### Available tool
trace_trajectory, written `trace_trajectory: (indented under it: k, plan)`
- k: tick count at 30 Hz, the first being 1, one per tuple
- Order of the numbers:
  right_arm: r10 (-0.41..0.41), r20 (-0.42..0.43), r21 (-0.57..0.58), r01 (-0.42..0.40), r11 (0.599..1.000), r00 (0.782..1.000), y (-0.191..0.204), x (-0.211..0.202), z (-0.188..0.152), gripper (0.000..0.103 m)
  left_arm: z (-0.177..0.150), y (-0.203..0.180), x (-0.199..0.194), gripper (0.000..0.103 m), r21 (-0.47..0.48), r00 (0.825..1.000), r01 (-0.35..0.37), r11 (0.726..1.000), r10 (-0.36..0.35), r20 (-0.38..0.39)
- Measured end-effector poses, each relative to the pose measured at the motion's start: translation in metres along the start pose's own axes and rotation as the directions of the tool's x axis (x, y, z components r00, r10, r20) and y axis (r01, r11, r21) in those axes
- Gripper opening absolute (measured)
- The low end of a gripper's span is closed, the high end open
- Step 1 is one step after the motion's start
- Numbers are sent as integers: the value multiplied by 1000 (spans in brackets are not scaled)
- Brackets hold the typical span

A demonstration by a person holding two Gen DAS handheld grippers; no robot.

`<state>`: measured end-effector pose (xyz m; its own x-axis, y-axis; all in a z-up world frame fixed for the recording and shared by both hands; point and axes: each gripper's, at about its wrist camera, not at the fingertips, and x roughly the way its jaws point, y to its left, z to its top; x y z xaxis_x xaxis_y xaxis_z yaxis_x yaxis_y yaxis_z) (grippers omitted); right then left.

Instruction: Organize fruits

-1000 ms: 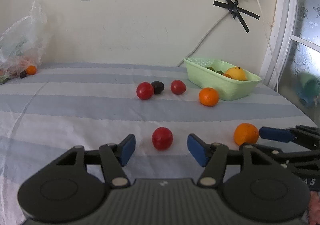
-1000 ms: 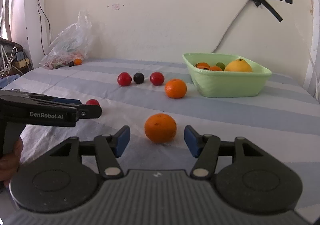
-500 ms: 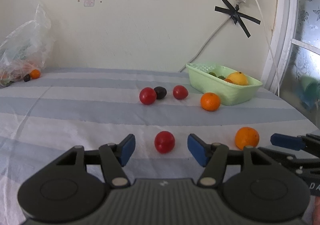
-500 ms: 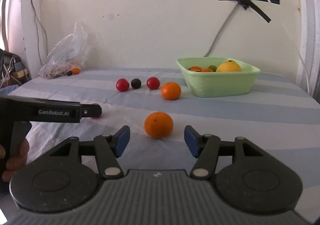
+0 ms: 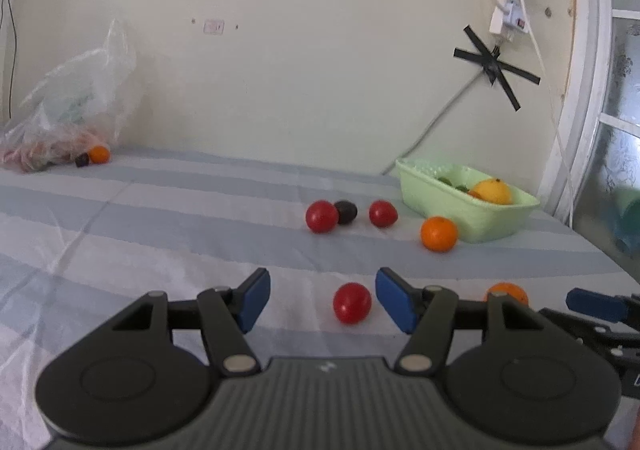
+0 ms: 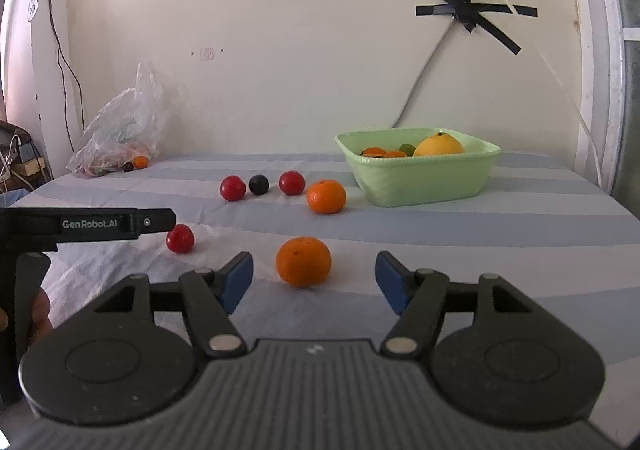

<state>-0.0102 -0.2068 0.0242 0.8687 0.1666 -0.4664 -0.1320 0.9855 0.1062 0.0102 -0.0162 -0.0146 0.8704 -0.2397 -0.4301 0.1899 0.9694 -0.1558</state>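
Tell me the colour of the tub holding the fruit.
Pale green tub, clearest in the right wrist view.

Black tool [image 6: 314,284] — blue pads [image 6: 237,282], silver screws, "GenRobot.AI" lettering

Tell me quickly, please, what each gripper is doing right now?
Left gripper: open, holding nothing; a small red round fruit lies ahead between its fingers.
Right gripper: jaws opening, holding nothing; a round orange mandarin lies ahead.

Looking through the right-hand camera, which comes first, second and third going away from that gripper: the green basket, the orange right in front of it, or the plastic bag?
1. Orange, on the cloth just ahead of the right gripper, whose fingers are opening.
2. Green basket, farther back on the right.
3. Plastic bag, far left against the wall.
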Motion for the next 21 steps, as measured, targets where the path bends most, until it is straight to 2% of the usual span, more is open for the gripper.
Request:
trace_trajectory:
  k: [2, 6, 10, 21]
  plan:
    - [-3, 12, -2, 3, 1000, 1000, 0, -2, 0, 76, 0, -1, -3, 63, 15, 1000, 4, 1000, -5, 24]
    - [-6, 19, -1, 7, 1000, 1000, 0, -3, -1, 76, -1, -6, -11, 78, 54, 998, 3, 999, -7, 68]
    - [-3, 14, 12, 3, 1000, 1000, -2, -2, -1, 76, -1, -13, -13, 78, 96, 997, -1, 995, -7, 82]
    - [9, 34, 16, -10, 1000, 999, -3, -4, -1, 76, -2, -14, -13, 78, 117, 996, 23, 993, -33, 78]
